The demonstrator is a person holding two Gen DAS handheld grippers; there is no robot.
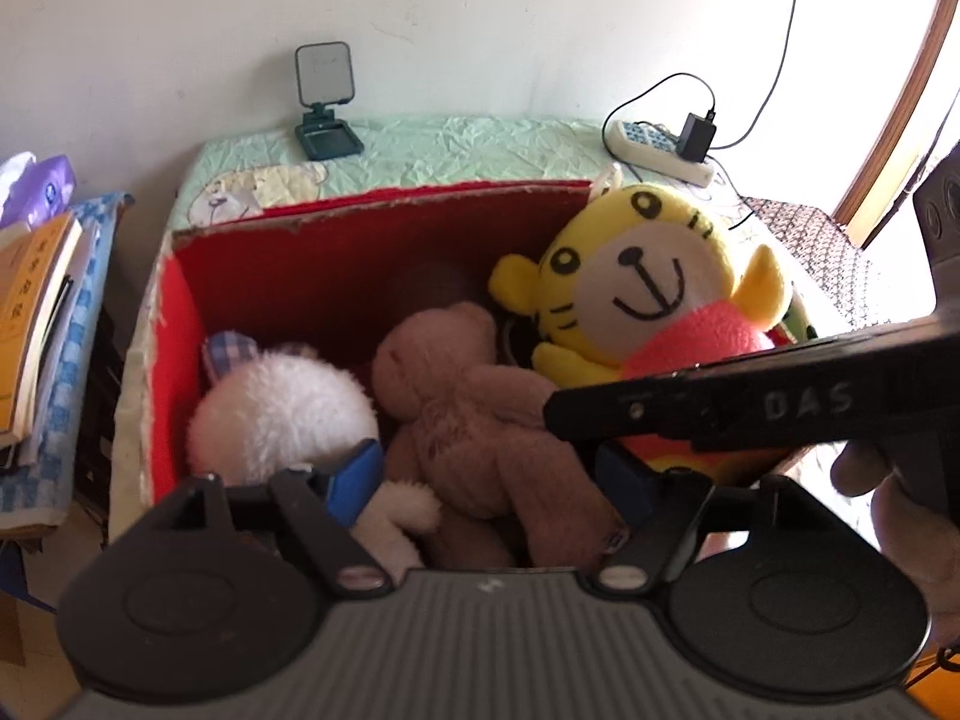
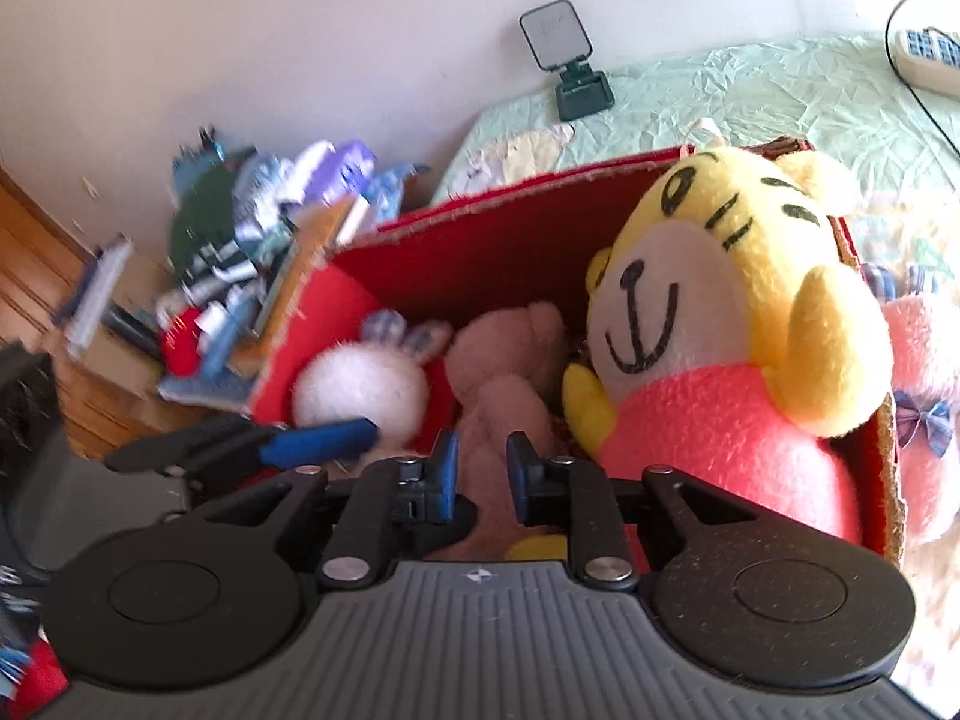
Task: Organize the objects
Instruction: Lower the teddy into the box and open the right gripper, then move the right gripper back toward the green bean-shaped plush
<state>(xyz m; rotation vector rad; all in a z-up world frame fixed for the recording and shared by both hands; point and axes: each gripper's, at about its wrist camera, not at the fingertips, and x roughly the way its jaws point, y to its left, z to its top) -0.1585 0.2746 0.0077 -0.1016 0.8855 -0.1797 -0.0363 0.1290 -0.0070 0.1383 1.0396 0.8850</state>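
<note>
A red-lined cardboard box (image 1: pixel 360 264) (image 2: pixel 480 252) holds a white fluffy plush (image 1: pixel 276 414) (image 2: pixel 360 390) at the left and a brown teddy bear (image 1: pixel 468 402) (image 2: pixel 510 360) in the middle. A yellow tiger plush (image 1: pixel 648 282) (image 2: pixel 720 276) in a pink shirt sits upright at the right. My left gripper (image 1: pixel 489 477) is open and straddles the bear's lower body, its blue pads beside the bear. My right gripper (image 2: pixel 483 474) is shut on the bear's brown leg. One of its black fingers (image 1: pixel 690 414) crosses in front of the tiger.
The box rests on a bed with a pale green sheet (image 1: pixel 480 144). A phone stand (image 1: pixel 324 102) and a power strip (image 1: pixel 654 144) lie behind it. Stacked books (image 1: pixel 36 300) and clutter are at the left. A pink plush (image 2: pixel 918 420) lies outside the box's right wall. A hand (image 1: pixel 900 510) holds the right gripper.
</note>
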